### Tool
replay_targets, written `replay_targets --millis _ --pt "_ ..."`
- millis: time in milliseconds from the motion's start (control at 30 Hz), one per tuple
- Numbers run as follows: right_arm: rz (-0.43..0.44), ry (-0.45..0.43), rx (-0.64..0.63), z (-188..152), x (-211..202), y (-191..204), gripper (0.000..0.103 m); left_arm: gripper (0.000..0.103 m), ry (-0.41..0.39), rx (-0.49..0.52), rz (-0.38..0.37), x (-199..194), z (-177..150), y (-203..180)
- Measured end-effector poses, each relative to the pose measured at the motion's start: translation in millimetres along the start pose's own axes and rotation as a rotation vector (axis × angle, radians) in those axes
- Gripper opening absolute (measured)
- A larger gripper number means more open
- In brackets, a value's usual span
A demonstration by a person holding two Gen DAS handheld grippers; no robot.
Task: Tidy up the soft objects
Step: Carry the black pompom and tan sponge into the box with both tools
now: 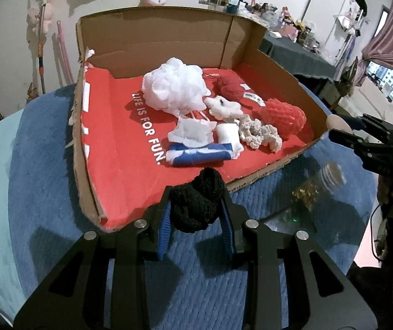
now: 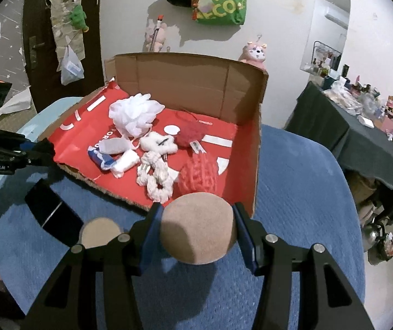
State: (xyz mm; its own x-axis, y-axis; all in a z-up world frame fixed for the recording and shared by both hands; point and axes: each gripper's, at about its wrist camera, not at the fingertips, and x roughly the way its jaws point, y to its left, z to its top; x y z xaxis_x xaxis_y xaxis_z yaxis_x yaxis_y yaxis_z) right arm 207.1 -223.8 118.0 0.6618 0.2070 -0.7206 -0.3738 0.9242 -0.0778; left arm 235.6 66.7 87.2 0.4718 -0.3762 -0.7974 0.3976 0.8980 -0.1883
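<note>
A cardboard box [image 1: 169, 35] with a red lining [image 2: 257, 148] lies open on a blue blanket. It holds a white mesh pouf [image 1: 176, 86], a white fluffy toy [image 1: 224, 107], red knitted pieces [image 1: 281, 118], a cream scrunchie [image 1: 262, 133] and white and blue cloths [image 1: 199, 155]. My left gripper [image 1: 196, 206] is shut on a black knitted item [image 1: 196, 203] at the box's near edge. My right gripper [image 2: 196, 231] is shut on a tan round sponge puff [image 2: 196, 228] just before the box's near right corner.
A second tan puff [image 2: 100, 232] and a black phone [image 2: 53, 211] lie on the blue blanket [image 2: 301, 192] left of my right gripper. A glass jar [image 1: 331, 177] lies on the blanket right of the box. A cluttered dark table [image 2: 361, 126] stands at the right.
</note>
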Motion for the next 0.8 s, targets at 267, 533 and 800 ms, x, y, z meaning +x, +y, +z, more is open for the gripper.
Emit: replay_targets --millis 267,533,800 --pt "0.072 0.032 -0.003 33 23 4 0.054 0.029 0.027 -0.001 0.0 10 27 1" --pt "0.107 0.113 -0.019 78 67 9 0.054 0.029 0.098 -0.001 0.075 35 55 12" --pt "0.095 0.279 -0.039 103 126 12 0.054 0.029 0.189 0.005 0.179 67 78 27"
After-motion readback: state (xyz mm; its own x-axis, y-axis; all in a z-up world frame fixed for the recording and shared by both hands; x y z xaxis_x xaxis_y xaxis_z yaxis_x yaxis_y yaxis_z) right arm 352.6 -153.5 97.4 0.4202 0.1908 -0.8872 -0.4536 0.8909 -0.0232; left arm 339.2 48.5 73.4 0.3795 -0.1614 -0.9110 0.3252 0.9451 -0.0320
